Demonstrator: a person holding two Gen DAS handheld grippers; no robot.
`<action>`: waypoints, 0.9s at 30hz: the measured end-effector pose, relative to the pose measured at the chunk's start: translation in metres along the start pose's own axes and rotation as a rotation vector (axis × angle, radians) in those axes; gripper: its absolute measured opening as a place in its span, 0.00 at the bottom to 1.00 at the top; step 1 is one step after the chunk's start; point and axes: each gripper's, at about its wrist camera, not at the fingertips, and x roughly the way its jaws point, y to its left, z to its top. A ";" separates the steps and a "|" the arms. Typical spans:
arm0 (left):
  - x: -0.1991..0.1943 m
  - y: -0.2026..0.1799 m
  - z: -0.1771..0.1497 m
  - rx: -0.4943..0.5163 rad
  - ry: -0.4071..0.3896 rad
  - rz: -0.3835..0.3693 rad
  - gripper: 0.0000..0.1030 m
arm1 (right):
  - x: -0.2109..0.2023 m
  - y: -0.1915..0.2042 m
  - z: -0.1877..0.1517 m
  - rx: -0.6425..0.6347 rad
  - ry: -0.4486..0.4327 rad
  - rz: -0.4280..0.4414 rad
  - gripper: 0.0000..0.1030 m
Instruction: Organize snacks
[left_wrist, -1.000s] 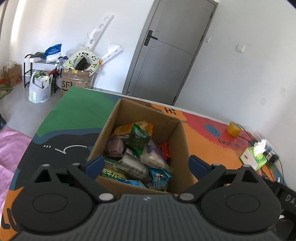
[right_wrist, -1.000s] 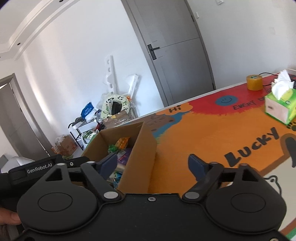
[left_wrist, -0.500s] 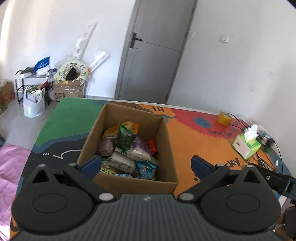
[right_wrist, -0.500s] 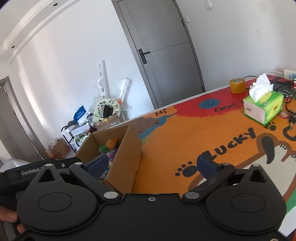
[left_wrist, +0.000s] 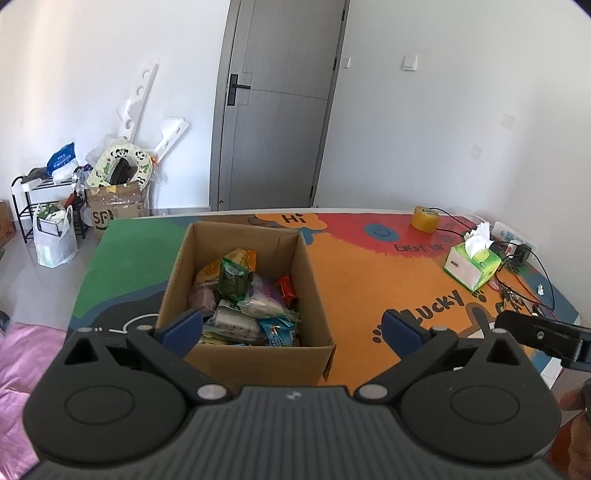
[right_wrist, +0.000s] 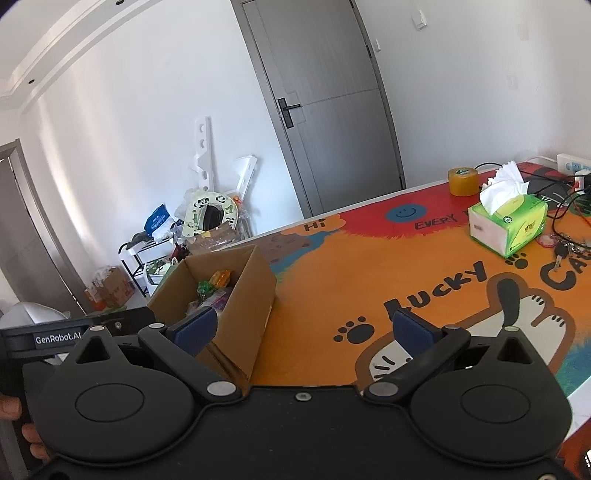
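left view only: looks straight down into the cardboard box (left_wrist: 245, 291), packets visible one by one; pink bedding (left_wrist: 14, 369) at lower left; tip of the right gripper's body at far right edge
right view only: box (right_wrist: 236, 295) seen from its side, most contents hidden; keys (right_wrist: 565, 249) and power strip (right_wrist: 574, 164) near the far right edge; ceiling moulding; second door at left; left gripper's body labelled GenRobot.AI at left edge
left gripper (left_wrist: 291, 330): fingers spread wide, nothing between them, hanging above the near rim of the box
right gripper (right_wrist: 303, 328): fingers spread wide, empty, over the orange part of the mat just right of the box
box: open-topped, upright, on the table's left half
snacks (left_wrist: 243, 299): piled loose inside the box — green packet on top, orange packet behind it, red one at right wall, blue one at front, white and purple ones between; exact kinds cannot tell
tissue box (left_wrist: 472, 264): green and white, tissue sticking up, well apart from the cardboard box, at right
tape roll (left_wrist: 424, 218): yellow-brown, far edge of table, beyond the tissue box
table mat (left_wrist: 369, 280): cartoon print, orange, red and green areas, "Hi", "LUCKY", paw prints
cables (left_wrist: 532, 266): black, trailing at right edge by the tissue box
room: white walls, grey door (left_wrist: 273, 110) shut; clutter in corner — rack, bags, a carton (left_wrist: 114, 208) with a panda-print ring on it, white boards leaning on the wall
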 end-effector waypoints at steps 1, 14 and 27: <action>-0.002 0.001 0.000 0.006 -0.001 0.005 0.99 | -0.003 0.001 0.000 -0.004 0.000 -0.004 1.00; -0.023 0.015 -0.003 0.027 0.010 0.027 0.99 | -0.024 0.005 -0.002 -0.052 0.021 0.006 1.00; -0.028 0.011 -0.007 0.068 0.022 0.038 0.99 | -0.029 0.006 -0.001 -0.052 0.021 0.012 1.00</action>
